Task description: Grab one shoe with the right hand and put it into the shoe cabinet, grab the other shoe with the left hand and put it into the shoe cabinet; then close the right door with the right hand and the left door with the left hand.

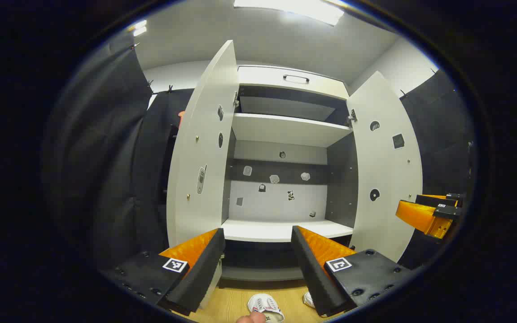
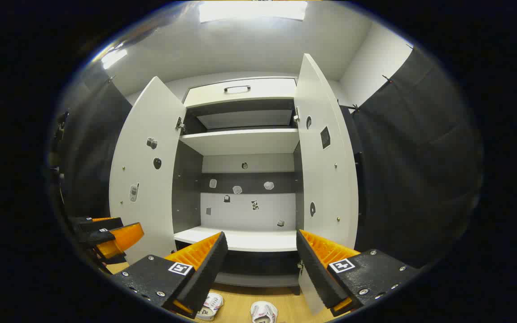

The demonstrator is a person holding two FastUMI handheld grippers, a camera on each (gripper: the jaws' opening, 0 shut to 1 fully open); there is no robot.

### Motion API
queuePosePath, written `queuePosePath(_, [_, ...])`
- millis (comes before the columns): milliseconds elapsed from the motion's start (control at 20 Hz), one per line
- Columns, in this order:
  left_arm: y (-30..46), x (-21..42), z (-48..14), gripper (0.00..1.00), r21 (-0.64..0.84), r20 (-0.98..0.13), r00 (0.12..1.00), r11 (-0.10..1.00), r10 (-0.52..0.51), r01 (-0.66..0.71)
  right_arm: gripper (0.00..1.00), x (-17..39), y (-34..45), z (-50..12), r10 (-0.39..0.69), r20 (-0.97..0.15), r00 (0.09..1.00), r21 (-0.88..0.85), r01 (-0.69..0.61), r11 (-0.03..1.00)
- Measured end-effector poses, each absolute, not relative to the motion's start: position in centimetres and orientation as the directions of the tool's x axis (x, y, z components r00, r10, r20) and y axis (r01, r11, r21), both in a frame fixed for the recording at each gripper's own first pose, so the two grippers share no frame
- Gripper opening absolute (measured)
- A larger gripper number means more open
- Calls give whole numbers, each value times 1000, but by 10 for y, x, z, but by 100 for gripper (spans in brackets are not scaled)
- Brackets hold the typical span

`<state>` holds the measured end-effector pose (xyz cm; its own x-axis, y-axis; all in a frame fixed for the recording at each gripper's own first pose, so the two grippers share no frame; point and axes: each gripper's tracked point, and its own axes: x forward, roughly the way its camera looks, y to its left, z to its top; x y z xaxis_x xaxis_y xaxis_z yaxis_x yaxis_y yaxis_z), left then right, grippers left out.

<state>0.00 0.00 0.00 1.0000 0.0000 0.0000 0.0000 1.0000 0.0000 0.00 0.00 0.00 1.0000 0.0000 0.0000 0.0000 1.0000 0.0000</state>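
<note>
The shoe cabinet (image 1: 285, 130) (image 2: 240, 143) stands ahead with both doors swung wide; its left door (image 1: 204, 152) (image 2: 144, 166) and right door (image 1: 386, 166) (image 2: 326, 152) frame bare shelves. Two white shoes lie on the wooden floor in front: one (image 1: 266, 306) between my left gripper's fingers low in the left gripper view, another (image 1: 308, 299) partly hidden behind the right finger. In the right gripper view the pair lies at the bottom (image 2: 210, 306) (image 2: 264, 312). My left gripper (image 1: 256, 264) (image 2: 106, 235) is open and holds nothing. So does my right gripper (image 2: 260, 269) (image 1: 431, 213).
Black cloth walls close in on both sides (image 1: 119, 148) (image 2: 411, 170). A drawer with a handle (image 1: 295, 79) tops the cabinet. A fingertip (image 1: 251, 318) shows at the bottom edge of the left gripper view.
</note>
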Motion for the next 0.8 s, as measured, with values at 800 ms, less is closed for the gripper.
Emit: queuePosePath(800, [9, -3, -38, 96, -9, -64, 995, 997, 79, -80, 94, -5, -18, -36, 6, -55, 998, -22, -7, 1000])
